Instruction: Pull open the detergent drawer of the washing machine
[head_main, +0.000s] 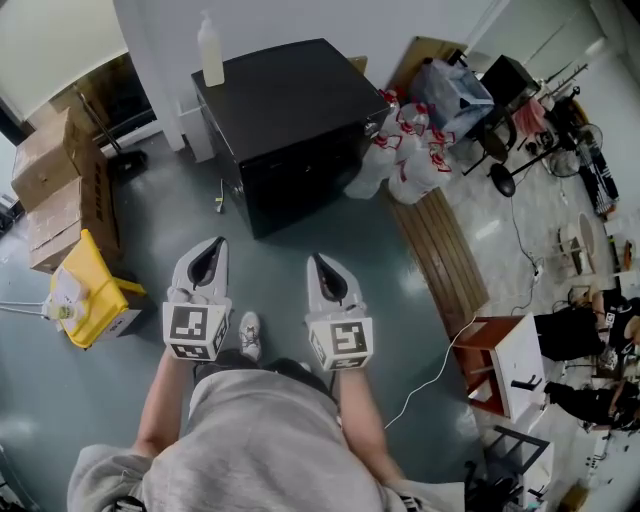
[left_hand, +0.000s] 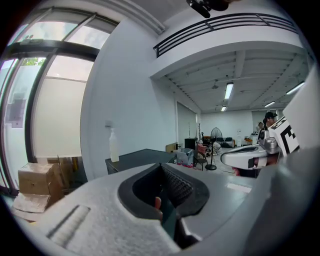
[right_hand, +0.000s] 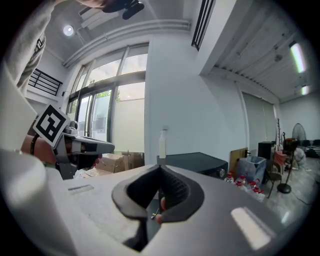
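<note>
As we hold the left gripper (head_main: 216, 245) and right gripper (head_main: 320, 260) side by side, jaws pressed together on nothing, the washer (head_main: 290, 110) stands straight ahead, well apart, midway between them, neither nearer; we cannot pick out its drawer.

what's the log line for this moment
left tongs: shut, empty | right tongs: shut, empty | washing machine: ahead, untouched | bottle: upright on machine top
</note>
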